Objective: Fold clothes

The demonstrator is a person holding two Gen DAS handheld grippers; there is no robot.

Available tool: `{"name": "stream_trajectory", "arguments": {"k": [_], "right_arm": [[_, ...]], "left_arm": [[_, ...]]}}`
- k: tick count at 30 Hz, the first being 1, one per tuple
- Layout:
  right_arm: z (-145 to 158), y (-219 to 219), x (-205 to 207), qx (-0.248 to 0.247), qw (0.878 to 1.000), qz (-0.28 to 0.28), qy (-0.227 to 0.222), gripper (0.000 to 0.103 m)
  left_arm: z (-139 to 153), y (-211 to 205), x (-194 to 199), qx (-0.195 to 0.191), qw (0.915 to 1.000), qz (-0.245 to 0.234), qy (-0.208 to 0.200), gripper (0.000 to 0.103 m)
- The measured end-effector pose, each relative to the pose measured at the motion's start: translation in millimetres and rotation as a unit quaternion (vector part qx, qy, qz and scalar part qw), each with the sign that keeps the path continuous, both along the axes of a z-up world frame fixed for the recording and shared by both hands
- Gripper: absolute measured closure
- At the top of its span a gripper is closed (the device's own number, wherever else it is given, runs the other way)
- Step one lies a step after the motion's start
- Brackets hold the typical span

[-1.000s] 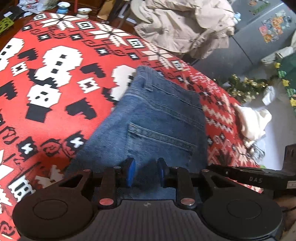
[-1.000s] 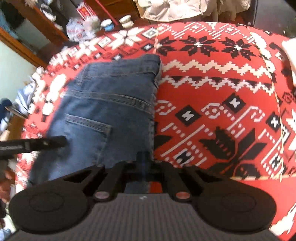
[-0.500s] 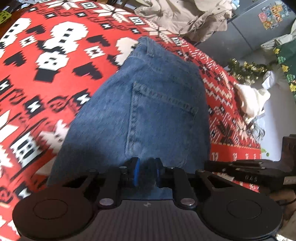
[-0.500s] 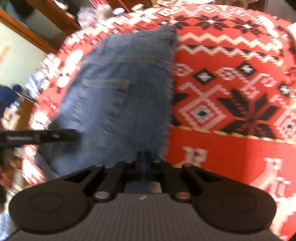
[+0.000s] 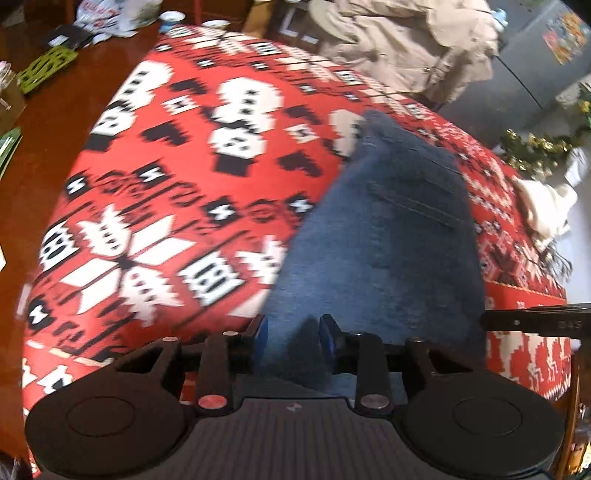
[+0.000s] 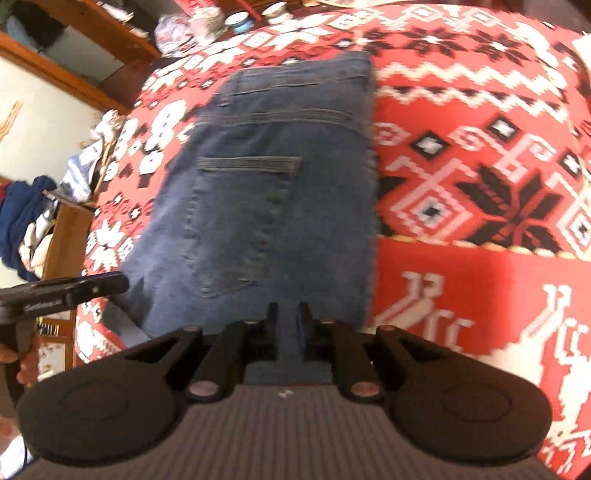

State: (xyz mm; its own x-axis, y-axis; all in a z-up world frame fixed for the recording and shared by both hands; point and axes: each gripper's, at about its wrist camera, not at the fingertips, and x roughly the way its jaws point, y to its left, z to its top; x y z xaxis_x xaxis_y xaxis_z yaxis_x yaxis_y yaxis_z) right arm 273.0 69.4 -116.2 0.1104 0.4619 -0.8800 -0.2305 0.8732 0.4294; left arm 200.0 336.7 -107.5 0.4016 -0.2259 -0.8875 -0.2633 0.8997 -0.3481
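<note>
Left gripper (image 5: 291, 334): jaws have just been opening; blue pads stand apart with the near edge of the jeans between them, and the pads are not pressing the cloth, so it is open.
Left pads (image 5: 260, 329): blue, one on each side of a raised fold of denim.
Right gripper (image 6: 287, 320): jaws have just been opening too; a narrow gap shows between the fingers with denim in it. Whether the cloth is pinched or free, I cannot tell.
Jeans (image 6: 280, 192): folded, lying flat on the blanket, back pocket up, waistband at the far end, the near edge running under both grippers.
Jeans, left view (image 5: 388, 236): on the right part of the blanket, the pocket seam a dark slanting line, the picture blurred.
Pocket (image 6: 243, 221): on top of the fold, just beyond the right gripper's fingers.
Other gripper in view: the right gripper's black finger reaches in at the right edge of the left view (image 5: 535, 323); the left one reaches in at the left of the right view (image 6: 66, 291), a hand's fingers under it.
Blanket (image 5: 177, 206): red with white and black knit patterns, covering the whole surface under the jeans.
White cloth (image 5: 543, 206): crumpled at the blanket's far right edge.
Beige jacket (image 5: 402, 48): heaped beyond the blanket.
Cups (image 6: 255, 14): small, on the wood beyond the blanket's far edge.
</note>
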Motion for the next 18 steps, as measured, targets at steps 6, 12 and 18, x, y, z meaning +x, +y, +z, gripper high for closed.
{"name": "stream_trajectory", "arguments": {"k": [6,12,18], "right_arm": [[9.5,41.5,4.0,0.014,0.999,0.041,-0.003,0.089],[11.4,81.2,2.9,0.028,0.997,0.070,0.004,0.085],[12.9,114.9,5.7,0.062,0.994,0.085,0.027,0.081]], "left_arm": [[-13.9,2.1,-11.3,-0.008,0.9989,-0.044,0.017,0.072],[-18.7,8.1,-15.4,-0.057,0.9976,-0.024,0.031,0.078],[-4.2,-5.0,-19.2,-0.039,0.9987,-0.023,0.021,0.090]]}}
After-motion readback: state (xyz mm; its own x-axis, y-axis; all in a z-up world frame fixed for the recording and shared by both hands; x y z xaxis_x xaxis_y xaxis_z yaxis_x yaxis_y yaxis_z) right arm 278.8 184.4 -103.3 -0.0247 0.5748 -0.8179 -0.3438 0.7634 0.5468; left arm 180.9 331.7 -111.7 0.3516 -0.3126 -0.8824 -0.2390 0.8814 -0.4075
